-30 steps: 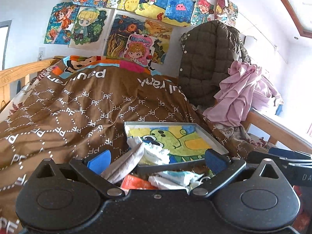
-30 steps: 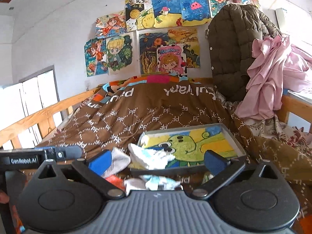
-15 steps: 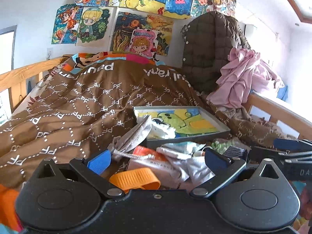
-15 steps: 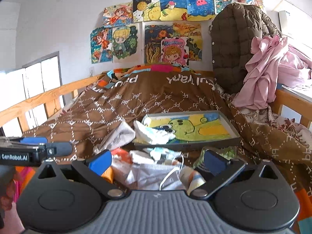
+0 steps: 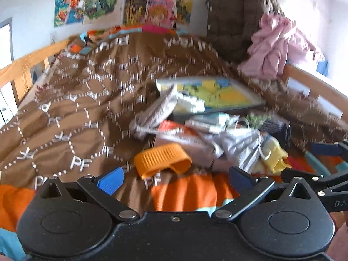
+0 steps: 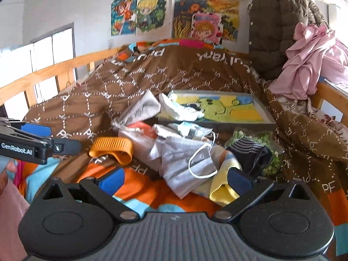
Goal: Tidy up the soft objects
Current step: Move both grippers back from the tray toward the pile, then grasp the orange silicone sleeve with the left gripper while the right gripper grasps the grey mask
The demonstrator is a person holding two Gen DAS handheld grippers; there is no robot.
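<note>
Currently both tools hang low over the bed, side by side. Left gripper (image 5: 175, 180): jaws spread wide, nothing between the blue pads; view is motion-blurred. Right gripper (image 6: 176, 179): jaws likewise spread, empty.

Soft items lie in a loose heap on the brown quilt (image 6: 139, 80), just ahead of both tools. An orange band (image 6: 112, 148) sits at the heap's left edge, just ahead of the left gripper's pads. A grey face mask (image 6: 184, 158) with a white ear loop lies in the middle, ahead of the right gripper. A yellow cloth (image 6: 221, 189) touches the right gripper's right pad, partly under it. A dark striped sock (image 6: 248, 150) rests to the right of the mask, on a green-patterned bag (image 6: 258, 137).

Behind the heap, a grey tray (image 6: 217, 125) with a cartoon picture on its floor; a white crumpled cloth (image 6: 180, 108) lies in its left end. A grey pouch (image 6: 141, 108) leans beside the tray's left edge.

A pink garment (image 6: 308, 61) and a brown quilted coat (image 6: 274, 28) hang at the right.
</note>
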